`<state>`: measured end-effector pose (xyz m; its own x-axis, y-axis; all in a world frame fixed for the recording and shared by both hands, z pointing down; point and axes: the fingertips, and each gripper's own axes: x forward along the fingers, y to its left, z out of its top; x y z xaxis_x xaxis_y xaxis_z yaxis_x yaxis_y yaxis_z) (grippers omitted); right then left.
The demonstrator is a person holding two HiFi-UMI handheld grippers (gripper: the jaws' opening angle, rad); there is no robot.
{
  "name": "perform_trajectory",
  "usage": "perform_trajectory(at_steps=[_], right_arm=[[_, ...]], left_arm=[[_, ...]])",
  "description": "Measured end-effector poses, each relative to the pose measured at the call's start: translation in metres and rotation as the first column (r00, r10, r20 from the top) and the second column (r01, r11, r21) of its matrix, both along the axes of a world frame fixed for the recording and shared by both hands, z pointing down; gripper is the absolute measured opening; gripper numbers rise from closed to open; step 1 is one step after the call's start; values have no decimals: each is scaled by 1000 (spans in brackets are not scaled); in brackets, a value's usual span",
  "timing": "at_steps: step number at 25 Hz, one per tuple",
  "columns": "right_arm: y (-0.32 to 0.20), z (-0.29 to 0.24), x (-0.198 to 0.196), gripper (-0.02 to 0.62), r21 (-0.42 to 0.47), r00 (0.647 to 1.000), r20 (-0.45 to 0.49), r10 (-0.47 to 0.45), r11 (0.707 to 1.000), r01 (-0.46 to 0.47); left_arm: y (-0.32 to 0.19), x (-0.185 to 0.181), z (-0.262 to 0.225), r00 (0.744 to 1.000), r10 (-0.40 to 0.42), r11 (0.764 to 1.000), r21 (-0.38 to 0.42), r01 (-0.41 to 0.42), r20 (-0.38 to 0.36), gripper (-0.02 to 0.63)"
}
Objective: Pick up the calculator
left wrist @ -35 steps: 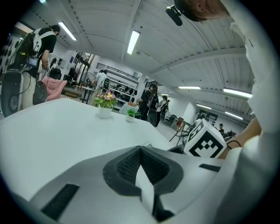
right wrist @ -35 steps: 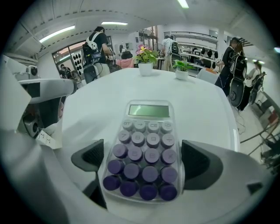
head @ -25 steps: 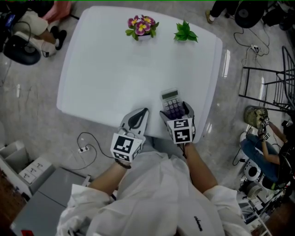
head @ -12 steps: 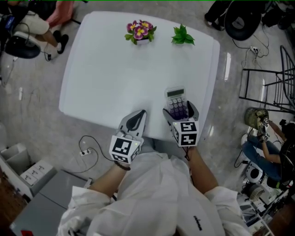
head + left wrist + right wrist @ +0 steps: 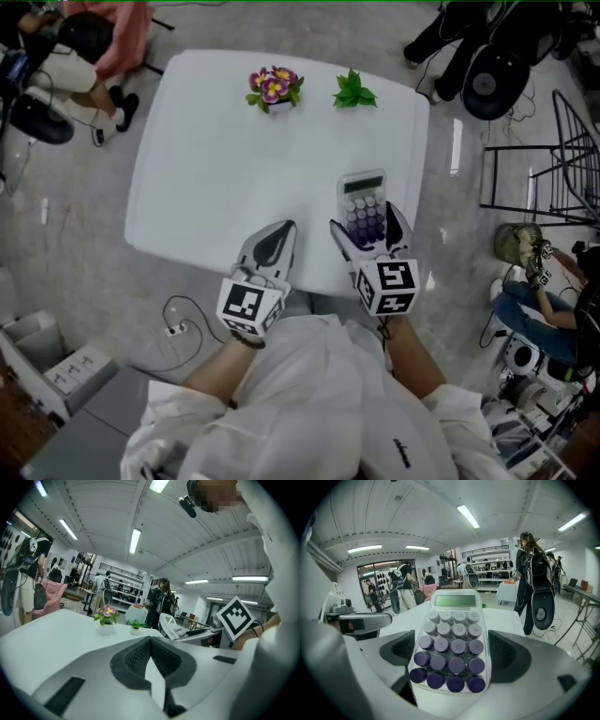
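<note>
1. Slippage looked the main risk in the head view: the right gripper [image 5: 367, 223] gripped only the near end of the calculator [image 5: 361, 187], near the table [image 5: 206, 159] edge, so the far end could tip out.
2. In the left gripper view, the left gripper [image 5: 151, 644] had its jaws pressed together, empty.
3. In the right gripper view, the jaws pinched the keypad's sides.

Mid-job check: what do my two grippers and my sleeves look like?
Both the left gripper and the right gripper have light grey, tapered fingers with dark ribbed pads. Each carries a white cube printed with black square markers. The sleeves are white.
</note>
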<state>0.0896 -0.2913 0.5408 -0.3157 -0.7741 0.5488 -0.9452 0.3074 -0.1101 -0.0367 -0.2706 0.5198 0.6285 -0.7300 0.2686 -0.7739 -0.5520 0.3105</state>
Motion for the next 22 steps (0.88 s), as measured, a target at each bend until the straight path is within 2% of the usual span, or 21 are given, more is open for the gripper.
perform_trajectory(at_steps=[5, 11, 22], right_arm=[[-2, -56, 9, 497, 118, 999, 47, 25, 992, -31], [-6, -114, 28, 497, 236, 995, 80, 55, 969, -72], [13, -189, 46, 497, 393, 988, 136, 72, 911, -121]], left_arm=[[-8, 8, -41, 1000, 22, 996, 86, -21, -22, 16], [-20, 14, -89, 998, 30, 984, 176, -21, -49, 16], [-22, 17, -171, 999, 27, 926, 378, -16, -23, 16]])
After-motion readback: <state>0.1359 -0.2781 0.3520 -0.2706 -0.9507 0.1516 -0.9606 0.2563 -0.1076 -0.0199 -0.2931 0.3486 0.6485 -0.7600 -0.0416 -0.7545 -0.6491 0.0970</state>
